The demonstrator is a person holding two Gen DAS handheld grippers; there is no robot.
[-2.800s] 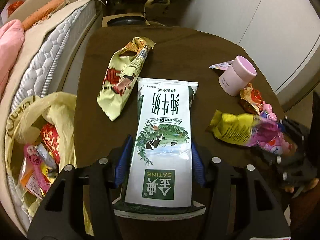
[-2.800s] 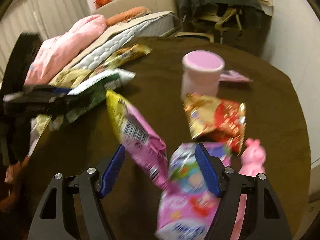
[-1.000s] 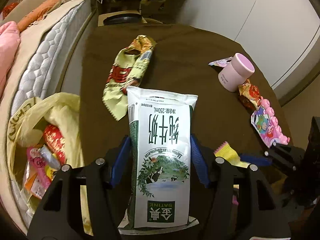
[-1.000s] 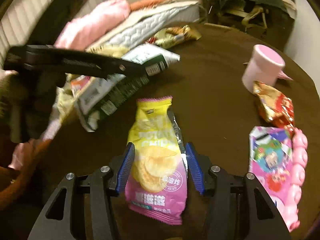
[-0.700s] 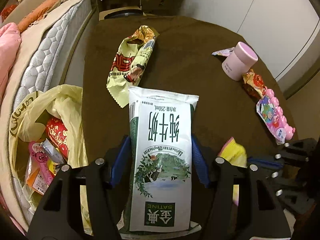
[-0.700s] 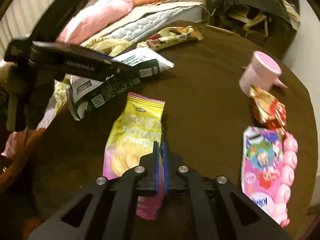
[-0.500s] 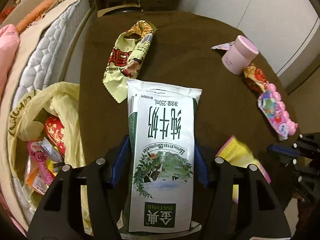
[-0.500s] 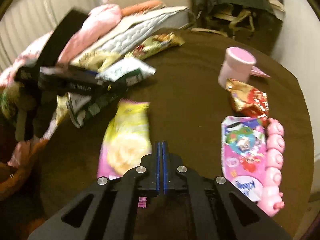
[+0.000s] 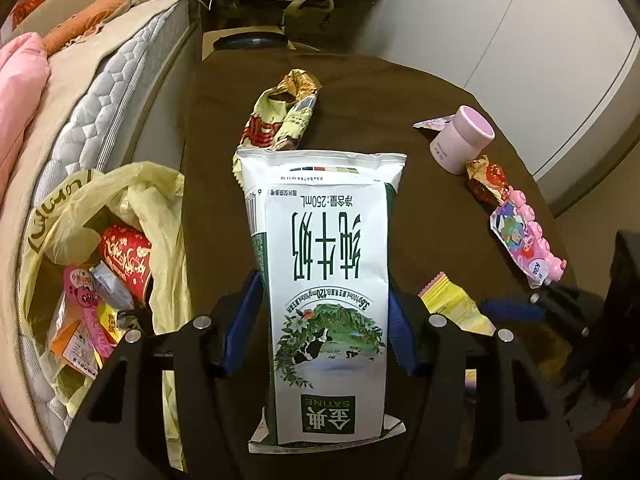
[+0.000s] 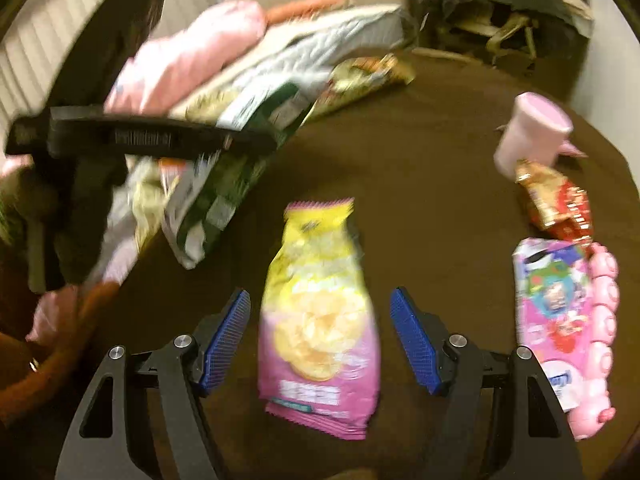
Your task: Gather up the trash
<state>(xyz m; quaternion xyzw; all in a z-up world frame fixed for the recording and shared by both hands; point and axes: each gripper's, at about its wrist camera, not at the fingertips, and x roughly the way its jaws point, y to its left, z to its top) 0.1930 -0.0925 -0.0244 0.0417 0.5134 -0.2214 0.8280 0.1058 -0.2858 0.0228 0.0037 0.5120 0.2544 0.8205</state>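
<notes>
Milk carton is clamped by left gripper. Right gripper (jaws just opened wide) is spread around chip bag, pads clear.

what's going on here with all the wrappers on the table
A person is clearing trash with handheld tongs. The left tongs grip a white milk pouch, with an open yellow trash bag beside the brown table. The right tongs have just been opening; the chips bag lies on the table between them, ungripped. Other wrappers wait.
</notes>
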